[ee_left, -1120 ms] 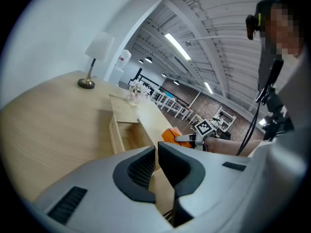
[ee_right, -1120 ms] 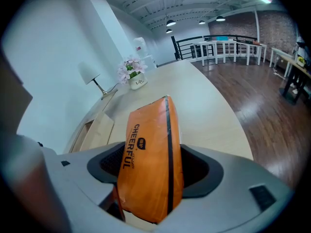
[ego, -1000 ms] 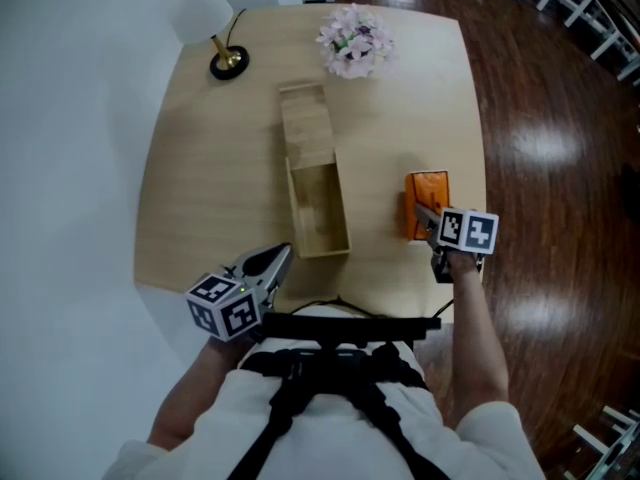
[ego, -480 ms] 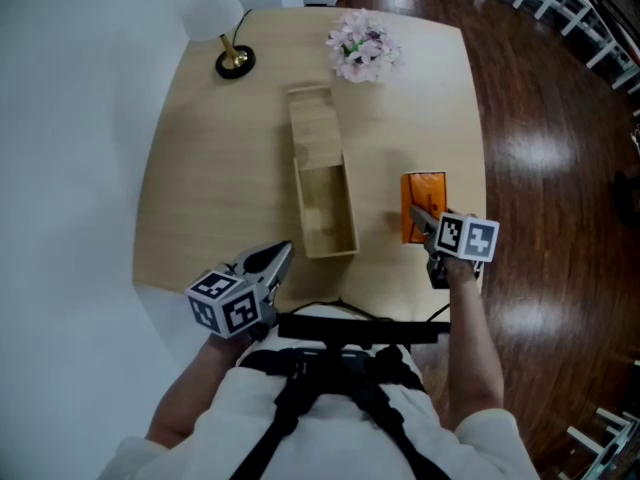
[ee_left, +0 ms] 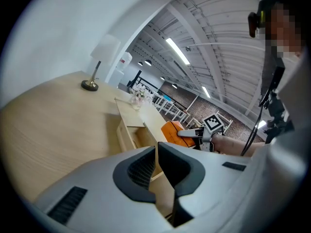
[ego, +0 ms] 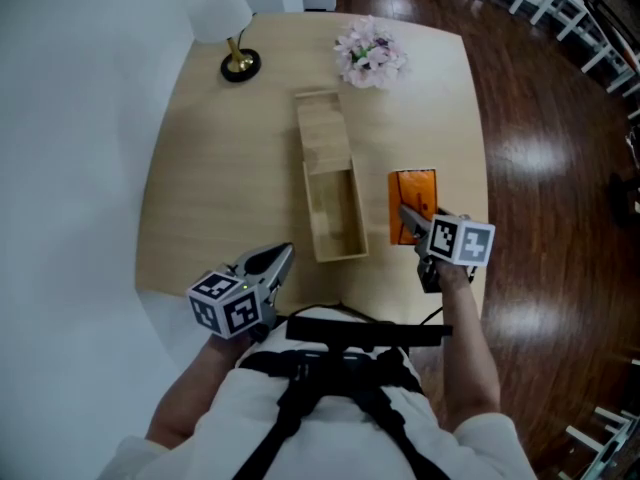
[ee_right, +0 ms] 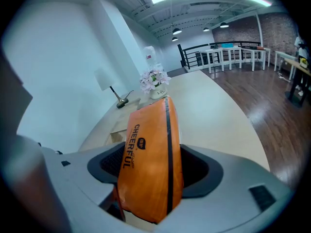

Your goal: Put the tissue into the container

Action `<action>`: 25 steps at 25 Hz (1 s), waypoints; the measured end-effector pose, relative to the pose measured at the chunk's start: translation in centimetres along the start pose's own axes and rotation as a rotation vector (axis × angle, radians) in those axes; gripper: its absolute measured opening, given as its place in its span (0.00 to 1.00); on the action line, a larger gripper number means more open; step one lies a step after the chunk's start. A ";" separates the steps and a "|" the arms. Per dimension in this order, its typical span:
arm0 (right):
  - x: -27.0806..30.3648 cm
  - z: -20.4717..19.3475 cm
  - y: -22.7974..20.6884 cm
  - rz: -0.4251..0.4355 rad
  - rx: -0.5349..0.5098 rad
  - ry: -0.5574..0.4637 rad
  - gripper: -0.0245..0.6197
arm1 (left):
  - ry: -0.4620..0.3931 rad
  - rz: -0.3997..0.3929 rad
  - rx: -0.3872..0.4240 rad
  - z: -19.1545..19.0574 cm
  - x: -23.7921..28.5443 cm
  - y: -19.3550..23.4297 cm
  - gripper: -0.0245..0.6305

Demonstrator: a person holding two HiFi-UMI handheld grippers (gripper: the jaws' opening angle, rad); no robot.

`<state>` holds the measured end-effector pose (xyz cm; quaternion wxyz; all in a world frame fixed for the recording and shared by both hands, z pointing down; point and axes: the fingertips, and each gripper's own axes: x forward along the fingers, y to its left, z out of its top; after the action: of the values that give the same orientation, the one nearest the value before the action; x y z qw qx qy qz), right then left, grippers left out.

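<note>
An orange tissue pack (ego: 411, 200) hangs just above the table, held at its near end by my right gripper (ego: 412, 220). In the right gripper view the pack (ee_right: 151, 161) stands on edge between both pads, which press on its sides. The container is a long open wooden box (ego: 336, 216) to the left of the pack, with its lid (ego: 323, 132) slid back over the far half. That box (ee_left: 134, 133) also shows in the left gripper view. My left gripper (ego: 277, 261) hovers at the table's near edge, left of the box, its jaws (ee_left: 156, 171) nearly closed with nothing between them.
A small lamp (ego: 228, 34) stands at the table's far left corner and a pot of pale flowers (ego: 370, 52) at the far middle. The round-cornered wooden table (ego: 200, 178) borders a white wall on the left and dark floor (ego: 550, 168) on the right.
My right gripper has lifted the orange pack off the table and carried it a little left toward the box. The left gripper has stayed near the front edge.
</note>
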<state>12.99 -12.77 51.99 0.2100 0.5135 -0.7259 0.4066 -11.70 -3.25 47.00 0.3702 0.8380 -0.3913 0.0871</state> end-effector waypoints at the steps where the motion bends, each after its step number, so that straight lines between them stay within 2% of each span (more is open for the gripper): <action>1: 0.0 0.1 0.6 0.007 -0.003 -0.003 0.56 | -0.001 0.000 -0.001 0.0 -0.1 0.2 0.06; 11: 0.3 1.4 6.6 0.076 -0.048 -0.028 0.56 | -0.002 -0.013 -0.010 0.2 -1.1 1.4 0.06; 25: 2.9 0.0 12.7 0.107 -0.081 0.002 0.56 | -0.002 -0.031 -0.022 0.3 -2.2 2.8 0.06</action>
<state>0.29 -12.62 49.30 0.2093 0.4645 -0.7680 0.3881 -15.23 -3.27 47.37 0.3803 0.8399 -0.3797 0.0764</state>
